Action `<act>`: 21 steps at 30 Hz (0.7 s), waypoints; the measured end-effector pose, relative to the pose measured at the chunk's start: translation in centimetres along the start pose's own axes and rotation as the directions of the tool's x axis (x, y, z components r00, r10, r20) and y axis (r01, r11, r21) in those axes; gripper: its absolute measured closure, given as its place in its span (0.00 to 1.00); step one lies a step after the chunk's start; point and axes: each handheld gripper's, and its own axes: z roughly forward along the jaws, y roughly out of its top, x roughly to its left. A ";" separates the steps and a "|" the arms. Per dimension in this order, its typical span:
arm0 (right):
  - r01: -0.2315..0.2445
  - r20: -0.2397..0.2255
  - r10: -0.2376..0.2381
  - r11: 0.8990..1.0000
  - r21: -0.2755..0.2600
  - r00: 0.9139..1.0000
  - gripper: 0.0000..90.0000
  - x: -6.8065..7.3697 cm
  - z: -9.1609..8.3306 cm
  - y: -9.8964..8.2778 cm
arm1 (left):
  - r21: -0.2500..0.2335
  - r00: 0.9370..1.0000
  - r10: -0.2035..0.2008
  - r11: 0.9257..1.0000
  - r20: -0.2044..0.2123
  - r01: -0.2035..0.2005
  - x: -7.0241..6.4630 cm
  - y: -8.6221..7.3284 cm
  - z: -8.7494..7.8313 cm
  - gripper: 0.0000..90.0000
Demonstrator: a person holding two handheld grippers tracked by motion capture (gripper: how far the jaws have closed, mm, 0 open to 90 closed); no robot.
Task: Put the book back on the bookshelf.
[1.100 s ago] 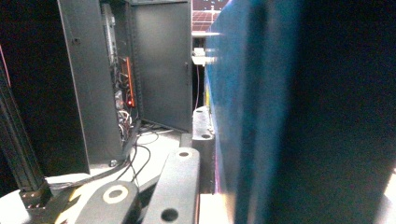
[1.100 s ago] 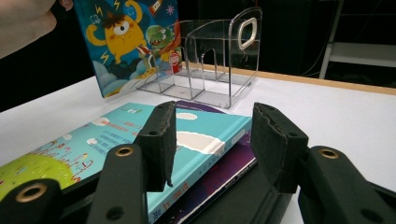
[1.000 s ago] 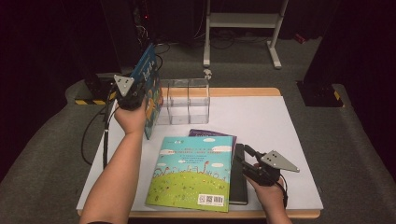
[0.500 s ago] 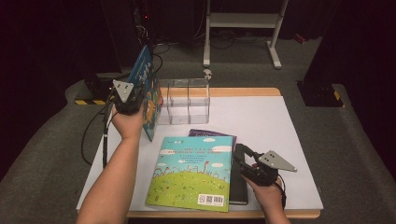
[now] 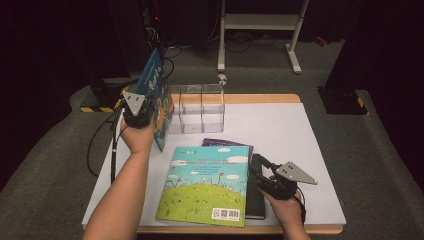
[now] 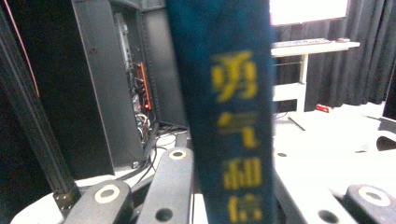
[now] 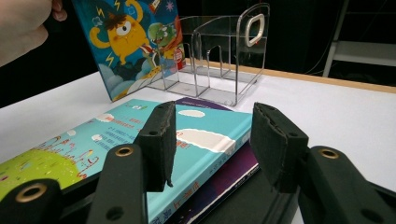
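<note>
High view | left tongs (image 5: 150, 107) pinching blue book (image 5: 159, 95) beside rack's (image 5: 200, 107) left edge | right tongs (image 5: 261, 170) spread, empty

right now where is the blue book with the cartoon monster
In the high view the blue book stands upright at the table's far left, clamped in the left claw, just left of the clear rack.

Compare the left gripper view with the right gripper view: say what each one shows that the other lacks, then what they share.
Left gripper view alone: the blue book's spine with yellow characters, clamped upright in the left gripper, and a dark equipment rack behind.

Right gripper view alone: the open right gripper over the green-and-blue book, a purple book beneath it, the clear plastic organizer, and the blue book's cartoon cover.

Shared: the blue book and the white table.
</note>
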 end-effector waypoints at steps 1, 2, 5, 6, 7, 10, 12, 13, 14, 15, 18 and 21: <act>-0.001 0.000 0.001 1.000 -0.001 1.000 0.56 0.0 0.0 0.0 | 0.001 1.000 -0.002 1.000 0.004 0.002 0.0 0.0 0.0 0.88; -0.001 0.000 0.001 1.000 -0.001 1.000 0.56 -0.1 0.0 0.0 | -0.002 1.000 -0.007 1.000 0.006 0.007 -0.1 0.0 0.1 0.89; 0.000 -0.001 0.000 1.000 -0.003 1.000 0.56 0.0 -0.1 0.0 | -0.002 1.000 -0.003 1.000 0.006 0.003 -0.2 -0.1 0.3 0.89; 0.000 -0.002 0.000 1.000 -0.003 1.000 0.56 0.0 -0.1 0.0 | -0.004 1.000 -0.001 1.000 0.004 0.001 -0.2 -0.1 0.4 0.89; 0.001 -0.002 -0.001 1.000 -0.004 1.000 0.56 0.0 -0.1 0.0 | -0.002 1.000 0.002 1.000 0.003 -0.002 -0.2 -0.1 0.4 0.89; 0.001 -0.002 -0.001 1.000 -0.005 1.000 0.56 0.0 -0.1 0.0 | -0.004 1.000 0.005 1.000 -0.001 -0.005 -0.2 -0.2 0.5 0.89; -0.001 -0.001 0.001 1.000 -0.005 1.000 0.57 -0.1 -0.1 0.0 | -0.005 1.000 0.005 1.000 -0.003 -0.005 -0.2 -0.2 0.5 0.89; -0.001 -0.001 0.001 1.000 -0.006 1.000 0.57 -0.1 -0.1 0.0 | -0.005 1.000 0.006 1.000 -0.007 -0.006 -0.2 -0.2 0.5 0.89; -0.002 -0.001 0.002 1.000 -0.006 1.000 0.57 -0.1 -0.2 0.0 | -0.005 1.000 0.008 1.000 -0.011 -0.008 -0.2 -0.2 0.5 0.89; -0.002 -0.001 0.002 1.000 -0.006 1.000 0.57 -0.1 -0.2 0.0 | -0.005 1.000 0.007 1.000 -0.017 -0.007 -0.1 -0.1 0.5 0.89; 0.000 -0.001 0.000 1.000 -0.006 1.000 0.57 -0.1 -0.1 0.0 | -0.006 1.000 0.016 1.000 -0.022 -0.016 -0.2 -0.2 0.5 0.88; 0.001 -0.001 -0.001 1.000 -0.005 1.000 0.57 -0.1 -0.1 0.0 | -0.004 1.000 0.014 1.000 -0.023 -0.014 -0.2 -0.1 0.5 0.88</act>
